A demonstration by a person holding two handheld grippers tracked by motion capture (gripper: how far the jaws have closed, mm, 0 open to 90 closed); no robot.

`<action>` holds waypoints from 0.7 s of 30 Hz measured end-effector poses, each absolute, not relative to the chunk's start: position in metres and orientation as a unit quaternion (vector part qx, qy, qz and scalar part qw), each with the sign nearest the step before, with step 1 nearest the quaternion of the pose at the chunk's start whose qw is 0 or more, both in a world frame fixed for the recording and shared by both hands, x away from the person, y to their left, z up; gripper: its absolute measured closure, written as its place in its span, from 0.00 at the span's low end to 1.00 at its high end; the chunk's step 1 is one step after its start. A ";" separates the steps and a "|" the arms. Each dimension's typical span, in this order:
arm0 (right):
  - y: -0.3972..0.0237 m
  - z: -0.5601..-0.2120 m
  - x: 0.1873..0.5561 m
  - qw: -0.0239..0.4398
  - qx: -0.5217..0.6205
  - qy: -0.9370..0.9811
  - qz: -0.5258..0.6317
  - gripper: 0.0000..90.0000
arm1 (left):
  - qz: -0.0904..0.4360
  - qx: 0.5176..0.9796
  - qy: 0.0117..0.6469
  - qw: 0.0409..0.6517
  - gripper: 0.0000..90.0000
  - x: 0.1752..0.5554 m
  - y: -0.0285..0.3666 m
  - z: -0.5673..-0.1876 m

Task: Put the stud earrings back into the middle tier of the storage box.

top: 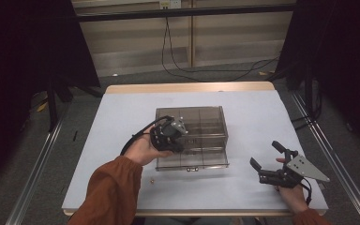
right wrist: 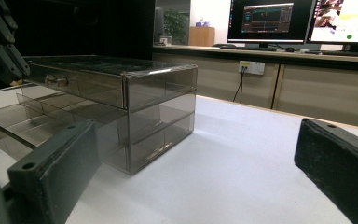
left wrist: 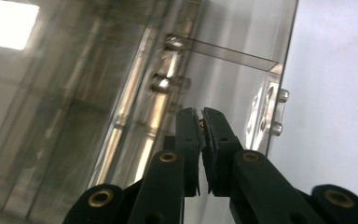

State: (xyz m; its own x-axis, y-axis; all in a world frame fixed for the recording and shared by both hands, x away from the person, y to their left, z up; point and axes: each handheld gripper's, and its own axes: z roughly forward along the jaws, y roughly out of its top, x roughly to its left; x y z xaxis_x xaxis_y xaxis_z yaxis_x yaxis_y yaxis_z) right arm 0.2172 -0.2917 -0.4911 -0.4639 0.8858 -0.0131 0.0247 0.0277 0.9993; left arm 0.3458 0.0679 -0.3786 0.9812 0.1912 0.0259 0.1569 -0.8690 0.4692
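A smoky clear drawer box [top: 201,122] stands mid-table, its lower drawer [top: 192,161] pulled out toward me. My left gripper [top: 176,136] hangs over the box's front left, held in a hand with a rust-orange sleeve. In the left gripper view my left gripper [left wrist: 201,116] has its jaws together, pinching a tiny brass-coloured part [left wrist: 201,122] above the drawer's clear dividers. My right gripper [top: 265,153] rests at the table's front right, jaws wide apart and empty. In the right gripper view my right gripper [right wrist: 196,168] faces the box [right wrist: 158,93] from the side.
A second small brass part [top: 152,180] lies on the white tabletop [top: 243,108] left of the drawer's front. Black curtains flank the table and a cable hangs at the wall behind. Monitors [right wrist: 270,21] stand on a far desk.
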 end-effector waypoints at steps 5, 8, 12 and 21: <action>-0.292 -0.491 0.217 0.363 0.369 0.618 0.592 0.00 | 0.029 0.975 0.074 0.209 0.95 0.346 0.052 -0.386; -0.292 -0.491 0.217 0.364 0.369 0.617 0.592 0.00 | 0.028 0.980 0.063 0.187 0.95 0.347 0.044 -0.390; -0.292 -0.491 0.217 0.364 0.369 0.618 0.592 0.00 | 0.024 0.985 0.049 0.163 0.95 0.346 0.033 -0.394; -0.292 -0.491 0.217 0.364 0.368 0.617 0.592 0.00 | 0.027 0.992 0.035 0.117 0.95 0.347 0.020 -0.405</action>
State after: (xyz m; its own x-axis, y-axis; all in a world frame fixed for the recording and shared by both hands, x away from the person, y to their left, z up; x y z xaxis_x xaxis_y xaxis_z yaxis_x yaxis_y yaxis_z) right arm 0.2171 -0.2916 -0.4911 -0.4636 0.8860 -0.0128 0.0237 0.0268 0.9994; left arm 0.3473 0.0202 -0.4050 0.9960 0.0767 0.0458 0.0639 -0.9702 0.2337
